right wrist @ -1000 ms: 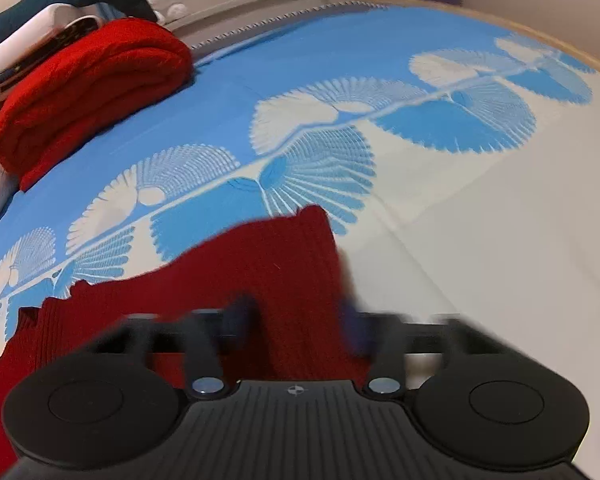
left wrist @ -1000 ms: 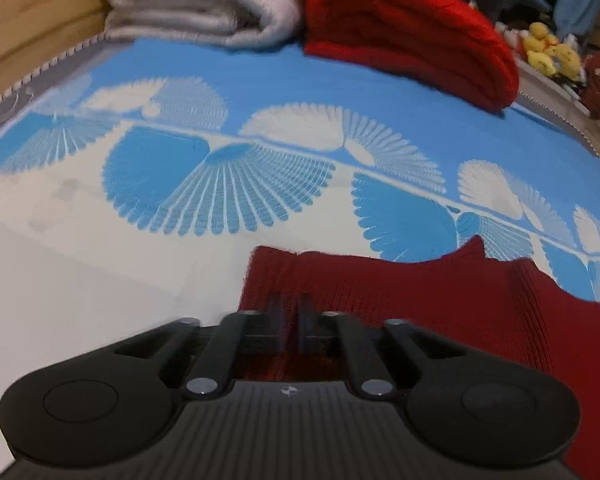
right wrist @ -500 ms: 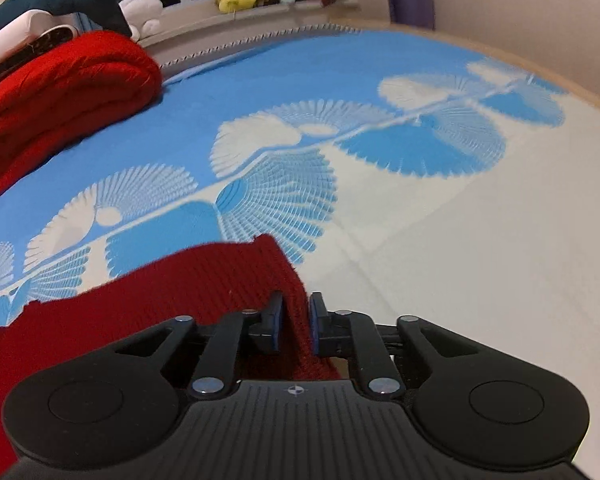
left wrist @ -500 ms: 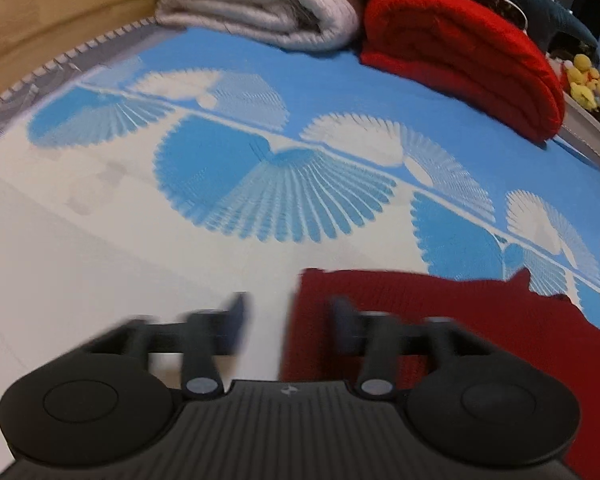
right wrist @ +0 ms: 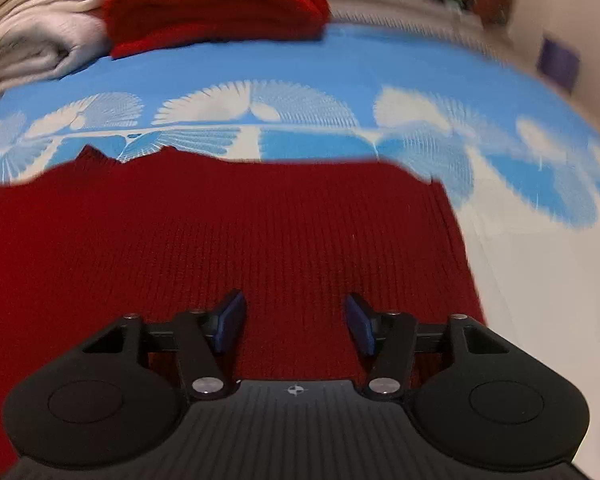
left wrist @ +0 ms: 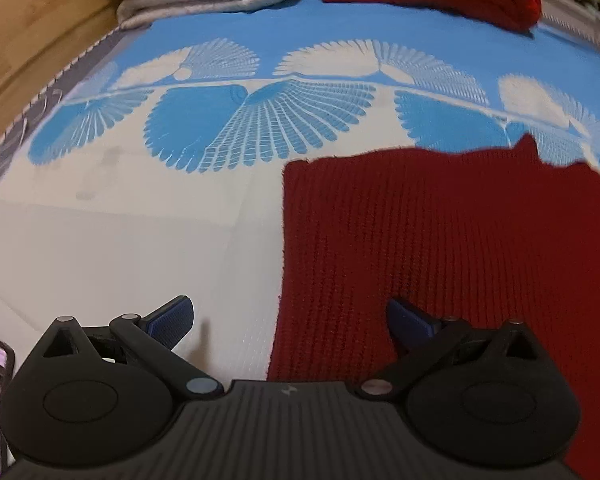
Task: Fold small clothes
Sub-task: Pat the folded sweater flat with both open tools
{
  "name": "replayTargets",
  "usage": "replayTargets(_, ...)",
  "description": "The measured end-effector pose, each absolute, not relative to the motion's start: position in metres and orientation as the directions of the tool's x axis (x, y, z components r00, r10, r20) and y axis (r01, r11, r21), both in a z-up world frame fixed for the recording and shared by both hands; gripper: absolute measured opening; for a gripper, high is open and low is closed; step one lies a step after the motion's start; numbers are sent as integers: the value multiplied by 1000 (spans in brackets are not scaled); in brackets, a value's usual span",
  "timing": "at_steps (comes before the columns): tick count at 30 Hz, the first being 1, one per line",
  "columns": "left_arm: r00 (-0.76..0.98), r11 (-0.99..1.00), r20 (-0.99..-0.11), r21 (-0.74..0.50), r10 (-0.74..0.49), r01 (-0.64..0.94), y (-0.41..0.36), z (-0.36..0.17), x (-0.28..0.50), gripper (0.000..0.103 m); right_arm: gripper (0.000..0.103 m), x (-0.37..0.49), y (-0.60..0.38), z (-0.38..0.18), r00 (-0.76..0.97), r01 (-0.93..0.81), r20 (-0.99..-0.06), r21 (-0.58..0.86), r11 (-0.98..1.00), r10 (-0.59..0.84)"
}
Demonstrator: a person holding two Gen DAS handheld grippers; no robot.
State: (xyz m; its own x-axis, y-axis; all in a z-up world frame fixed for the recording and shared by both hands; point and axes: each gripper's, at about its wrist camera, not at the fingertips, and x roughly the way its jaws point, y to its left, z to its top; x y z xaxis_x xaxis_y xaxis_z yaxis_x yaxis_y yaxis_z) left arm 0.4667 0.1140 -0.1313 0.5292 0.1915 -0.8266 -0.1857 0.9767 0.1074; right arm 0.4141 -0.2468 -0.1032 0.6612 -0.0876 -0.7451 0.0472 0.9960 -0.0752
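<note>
Hovering, both spread wide and holding nothing: left claw point(left wrist: 288, 322) straddling knit's point(left wrist: 440, 240) left edge, right claw point(right wrist: 296, 322) nearer its right edge.

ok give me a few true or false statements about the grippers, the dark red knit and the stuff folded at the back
1. Both grippers stand open. True: the left gripper and the right gripper both have their fingers spread apart.
2. The right gripper is clamped on the dark red knit. False: its jaws are apart and nothing is between them.
3. The dark red knit lies spread flat on the blue and white bedspread. True.
4. In the left wrist view, the knit's left edge runs between the two fingers. True: one finger is over bedspread, the other over knit.
5. The bright red folded garment lies on top of the dark red knit. False: it sits apart at the back, beside the grey folded garment.
</note>
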Motion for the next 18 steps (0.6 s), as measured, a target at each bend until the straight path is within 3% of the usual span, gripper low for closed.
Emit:
replayTargets(4, 562, 970, -799, 103, 212, -219, 122, -118, 457, 103, 65, 405, -256, -85, 661, 18, -751, 27, 999, 8)
replayTargets(6, 549, 971, -808, 118, 215, -208, 121, -123, 459, 103, 69, 405, -258, -99, 621, -21, -784, -3, 1000, 11)
replayTargets(8, 530, 973, -823, 104, 202, -209, 123, -128, 462, 103, 74, 402, -253, -107, 652, -71, -758, -77, 994, -12)
replayTargets(10, 528, 972, -828, 79, 189, -223, 129, -126, 460, 103, 74, 399, -253, -101, 657, -86, -754, -97, 992, -17)
replayTargets(13, 546, 973, -816, 79, 189, -219, 131, -118, 449, 103, 75, 383, -266, -82, 657, -87, -753, -14, 996, 47)
replayTargets(18, 552, 980, -819, 59, 156, -190, 128, -110, 413, 103, 75, 337, -283, -85, 618, -85, -785, -125, 988, -46)
